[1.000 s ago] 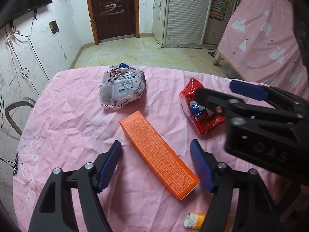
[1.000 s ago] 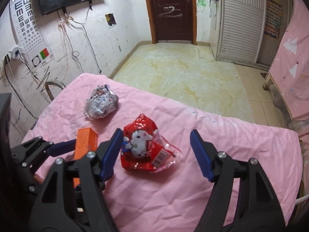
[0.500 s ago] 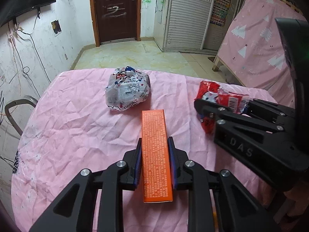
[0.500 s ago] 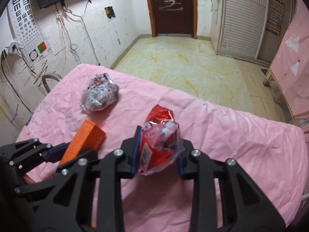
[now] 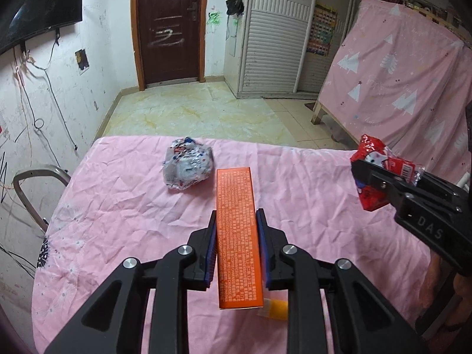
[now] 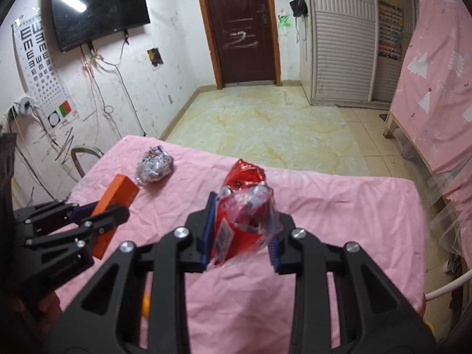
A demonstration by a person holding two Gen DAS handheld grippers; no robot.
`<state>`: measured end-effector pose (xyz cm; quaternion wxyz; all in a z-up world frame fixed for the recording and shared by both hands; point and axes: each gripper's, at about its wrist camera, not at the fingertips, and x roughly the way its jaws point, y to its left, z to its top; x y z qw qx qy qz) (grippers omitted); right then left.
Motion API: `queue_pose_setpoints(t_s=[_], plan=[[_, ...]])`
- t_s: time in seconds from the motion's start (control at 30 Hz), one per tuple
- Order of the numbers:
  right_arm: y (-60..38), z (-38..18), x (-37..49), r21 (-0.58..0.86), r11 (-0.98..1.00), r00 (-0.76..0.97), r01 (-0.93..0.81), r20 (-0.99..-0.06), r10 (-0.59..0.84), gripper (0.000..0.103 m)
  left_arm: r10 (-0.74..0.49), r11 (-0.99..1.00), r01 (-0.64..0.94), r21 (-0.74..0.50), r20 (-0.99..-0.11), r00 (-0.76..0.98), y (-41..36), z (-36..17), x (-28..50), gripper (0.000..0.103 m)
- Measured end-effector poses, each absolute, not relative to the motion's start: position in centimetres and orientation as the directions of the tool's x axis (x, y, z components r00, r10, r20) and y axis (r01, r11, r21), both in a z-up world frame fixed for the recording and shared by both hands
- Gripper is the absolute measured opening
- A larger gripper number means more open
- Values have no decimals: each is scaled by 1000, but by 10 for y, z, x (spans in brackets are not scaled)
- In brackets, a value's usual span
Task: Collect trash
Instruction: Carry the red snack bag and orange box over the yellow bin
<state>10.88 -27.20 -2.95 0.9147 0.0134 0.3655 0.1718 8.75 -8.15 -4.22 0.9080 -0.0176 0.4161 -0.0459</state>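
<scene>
Left wrist view: left gripper (image 5: 236,236) fingers clamp the orange box (image 5: 238,236); crumpled wrapper (image 5: 187,167) lies on the counter (image 5: 118,206) at 11 o'clock.
Right wrist view: right gripper (image 6: 240,230) fingers clamp the red packet (image 6: 244,221). Hold both grips firm while lifting clear.

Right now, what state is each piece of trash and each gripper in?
Orange box: clamped lengthwise in the left gripper, lifted off the cloth.
Red snack wrapper: crumpled, clamped in the right gripper.
Silver printed wrapper: crumpled, lying loose on the pink tablecloth, untouched.
Small yellow item: on the cloth under the box, mostly hidden.
Door: closed.
</scene>
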Motion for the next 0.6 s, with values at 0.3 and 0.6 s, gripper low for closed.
queue_pose_setpoints(t_s=[0.3,0.6], plan=[[-339,-10,64,172,959,750,-224,-599,282,29,-142,984,173,-33,-728,671,-138,-20,67,14],[-402,-8,29,205,970,796,-127,-562,223,29,-178,963,270,14,-719,671,-194,-13,52,14]])
